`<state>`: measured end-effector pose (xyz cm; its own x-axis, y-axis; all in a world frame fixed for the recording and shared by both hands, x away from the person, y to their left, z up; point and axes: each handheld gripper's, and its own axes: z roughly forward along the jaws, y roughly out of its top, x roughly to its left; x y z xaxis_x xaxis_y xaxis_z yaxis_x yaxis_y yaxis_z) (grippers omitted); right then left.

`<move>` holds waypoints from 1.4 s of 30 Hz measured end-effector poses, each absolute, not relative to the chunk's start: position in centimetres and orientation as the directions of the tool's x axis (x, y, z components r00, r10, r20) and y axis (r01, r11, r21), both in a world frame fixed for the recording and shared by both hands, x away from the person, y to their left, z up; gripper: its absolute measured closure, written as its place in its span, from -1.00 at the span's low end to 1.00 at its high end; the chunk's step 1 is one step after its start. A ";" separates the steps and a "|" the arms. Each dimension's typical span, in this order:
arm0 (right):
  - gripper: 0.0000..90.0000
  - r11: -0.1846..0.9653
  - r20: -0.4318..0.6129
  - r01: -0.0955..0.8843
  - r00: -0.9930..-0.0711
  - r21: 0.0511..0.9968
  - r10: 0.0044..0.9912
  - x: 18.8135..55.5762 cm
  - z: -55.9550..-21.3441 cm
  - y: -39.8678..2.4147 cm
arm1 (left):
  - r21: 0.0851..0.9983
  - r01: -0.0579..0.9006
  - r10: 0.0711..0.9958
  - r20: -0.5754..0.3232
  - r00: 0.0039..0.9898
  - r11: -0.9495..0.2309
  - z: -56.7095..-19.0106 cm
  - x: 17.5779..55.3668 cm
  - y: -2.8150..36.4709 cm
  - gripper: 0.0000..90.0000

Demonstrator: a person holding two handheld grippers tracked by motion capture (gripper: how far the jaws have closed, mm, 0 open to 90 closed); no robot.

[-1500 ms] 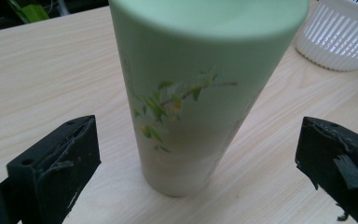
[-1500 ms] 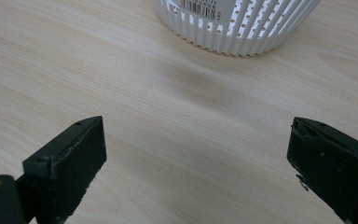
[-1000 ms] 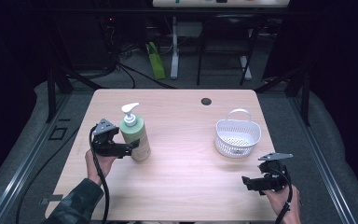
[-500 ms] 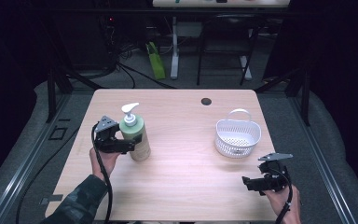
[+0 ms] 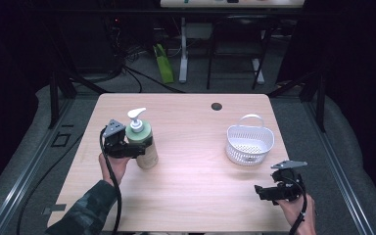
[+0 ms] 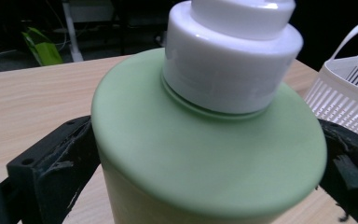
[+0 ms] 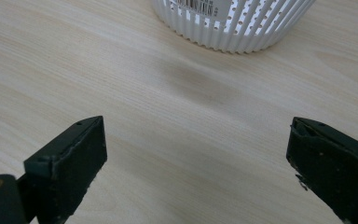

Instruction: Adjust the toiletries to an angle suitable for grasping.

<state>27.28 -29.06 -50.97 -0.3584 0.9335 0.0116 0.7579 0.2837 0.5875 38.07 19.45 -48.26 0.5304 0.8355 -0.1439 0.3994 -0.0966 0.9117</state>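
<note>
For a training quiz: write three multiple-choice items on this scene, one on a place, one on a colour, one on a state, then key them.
1. Where does the basket stand?
A. on the table's right half
B. on the floor
C. beside the bottle

2. What colour is the bottle's body?
A. red
B. pale green
C. black

3. How is the right gripper?
A. shut on the basket
B. shut on the bottle
C. open, holding nothing

Key: 1 A, the high view shows it right of centre; 2 B, green under a white pump, with the left gripper around it; 3 C, its jaws stand wide apart over bare wood.
</note>
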 end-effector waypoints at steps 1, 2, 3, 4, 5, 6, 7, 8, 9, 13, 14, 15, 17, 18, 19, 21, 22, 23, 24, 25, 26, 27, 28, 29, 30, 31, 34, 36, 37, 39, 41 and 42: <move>-0.90 0.284 0.012 0.758 -0.358 0.587 0.934 27.3 -51.0 -29.1 | 0.912 0.399 0.835 -0.144 0.530 -0.097 -48.3 38.1 19.4 -1.00; -0.90 0.284 0.007 0.755 -0.357 0.592 0.934 27.2 -50.9 -29.0 | 0.912 0.400 0.838 -0.147 0.526 -0.092 -48.3 38.1 19.4 -1.00; -0.90 0.285 0.005 0.750 -0.358 0.597 0.934 27.2 -50.8 -29.0 | 0.912 0.401 0.838 -0.150 0.525 -0.089 -48.3 38.2 19.4 -1.00; -0.90 0.285 0.005 0.750 -0.359 0.597 0.933 27.2 -50.8 -29.1 | 0.911 0.404 0.837 -0.155 0.525 -0.085 -48.3 38.3 19.3 -1.00; -0.90 0.285 0.006 0.751 -0.359 0.596 0.933 27.2 -50.8 -29.1 | 0.911 0.406 0.837 -0.160 0.523 -0.080 -48.4 38.3 19.2 -1.00; -0.90 0.286 0.006 0.753 -0.359 0.593 0.933 27.2 -50.9 -29.1 | 0.911 0.405 0.835 -0.162 0.526 -0.079 -48.5 38.4 19.2 -1.00; -0.90 0.285 0.007 0.756 -0.357 0.590 0.934 27.2 -50.9 -29.0 | 0.911 0.404 0.836 -0.162 0.525 -0.077 -48.5 38.4 19.2 -1.00; -0.90 0.284 0.007 0.756 -0.356 0.589 0.934 27.2 -50.9 -29.0 | 0.911 0.405 0.833 -0.164 0.529 -0.078 -48.5 38.4 19.1 -1.00; -0.90 0.284 0.007 0.756 -0.356 0.589 0.934 27.2 -50.9 -29.0 | 0.911 0.405 0.833 -0.164 0.529 -0.078 -48.5 38.4 19.1 -0.99; -0.90 0.286 0.004 0.754 -0.357 0.591 0.934 27.2 -50.9 -29.0 | 0.910 0.408 0.838 -0.168 0.520 -0.070 -48.6 38.4 19.2 -0.91; -0.90 0.287 0.003 0.753 -0.358 0.592 0.934 27.2 -50.9 -29.0 | 0.911 0.407 0.838 -0.174 0.518 -0.063 -48.6 38.4 19.3 -0.85; -0.90 0.287 0.003 0.753 -0.358 0.592 0.934 27.2 -50.9 -29.0 | 0.911 0.407 0.838 -0.174 0.518 -0.063 -48.6 38.4 19.3 -0.85; -0.90 0.288 0.002 0.752 -0.359 0.594 0.933 27.2 -50.8 -29.0 | 0.913 0.402 0.839 -0.169 0.517 -0.064 -48.6 38.4 19.3 -0.84; -0.90 0.287 0.002 0.753 -0.358 0.592 0.934 27.2 -50.8 -29.0 | 0.913 0.401 0.841 -0.164 0.516 -0.068 -48.6 38.3 19.3 -0.84; -0.90 0.287 0.002 0.753 -0.358 0.592 0.934 27.2 -50.8 -29.0 | 0.913 0.401 0.841 -0.164 0.516 -0.068 -48.6 38.3 19.3 -0.84; -0.90 0.286 0.004 0.754 -0.357 0.592 0.934 27.2 -50.9 -29.0 | 0.913 0.401 0.841 -0.161 0.517 -0.071 -48.6 38.3 19.3 -0.84; -0.90 0.287 0.003 0.753 -0.358 0.592 0.934 27.2 -50.8 -29.0 | 0.913 0.400 0.841 -0.160 0.517 -0.073 -48.6 38.3 19.3 -0.83; -0.90 0.288 0.000 0.752 -0.358 0.593 0.934 27.1 -50.8 -29.0 | 0.914 0.399 0.841 -0.157 0.518 -0.075 -48.6 38.3 19.3 -0.83; -0.90 0.287 0.001 0.752 -0.358 0.594 0.934 27.1 -50.8 -29.0 | 0.915 0.396 0.842 -0.154 0.518 -0.077 -48.6 38.2 19.2 -0.83; -0.90 0.287 0.001 0.752 -0.358 0.594 0.934 27.1 -50.8 -29.0 | 0.915 0.396 0.842 -0.154 0.518 -0.077 -48.6 38.2 19.2 -0.82; -0.90 0.287 0.002 0.751 -0.358 0.594 0.934 27.1 -50.8 -29.0 | 0.917 0.392 0.842 -0.149 0.519 -0.079 -48.6 38.2 19.2 -0.82; -0.90 0.287 0.002 0.751 -0.358 0.594 0.934 27.1 -50.8 -29.0 | 0.917 0.392 0.842 -0.149 0.519 -0.079 -48.6 38.2 19.2 -0.82; -0.90 0.288 0.001 0.751 -0.359 0.594 0.934 27.1 -50.8 -29.0 | 0.917 0.390 0.841 -0.148 0.521 -0.081 -48.6 38.2 19.3 -0.82; -0.90 0.288 0.001 0.751 -0.359 0.594 0.934 27.1 -50.8 -29.0 | 0.918 0.389 0.840 -0.148 0.522 -0.080 -48.6 38.2 19.3 -0.82; -0.90 0.288 0.002 0.751 -0.359 0.594 0.933 27.2 -50.8 -29.0 | 0.918 0.387 0.840 -0.147 0.522 -0.080 -48.7 38.2 19.3 -0.82; -0.90 0.288 0.002 0.752 -0.360 0.593 0.933 27.2 -50.8 -29.0 | 0.920 0.384 0.841 -0.145 0.521 -0.079 -48.7 38.2 19.2 -0.81; -0.90 0.287 0.004 0.751 -0.360 0.595 0.933 27.1 -50.8 -29.0 | 0.923 0.377 0.841 -0.141 0.523 -0.080 -48.7 38.1 19.2 -0.81; -0.90 0.288 0.004 0.751 -0.361 0.595 0.933 27.2 -50.8 -29.0 | 0.924 0.374 0.840 -0.138 0.525 -0.082 -48.8 38.1 19.2 -0.81; -0.90 0.288 0.004 0.751 -0.361 0.595 0.933 27.2 -50.8 -29.0 | 0.924 0.374 0.840 -0.138 0.525 -0.082 -48.8 38.1 19.2 -0.81; -0.90 0.289 0.003 0.752 -0.361 0.592 0.933 27.2 -50.8 -29.0 | 0.923 0.374 0.837 -0.138 0.529 -0.085 -48.7 38.1 19.1 -0.81; -0.90 0.288 0.005 0.754 -0.360 0.591 0.933 27.2 -50.9 -29.0 | 0.923 0.376 0.834 -0.137 0.534 -0.089 -48.7 38.1 19.0 -0.81; -0.90 0.287 0.006 0.755 -0.360 0.590 0.933 27.2 -50.9 -29.0 | 0.924 0.373 0.832 -0.137 0.537 -0.088 -48.7 38.1 19.0 -0.80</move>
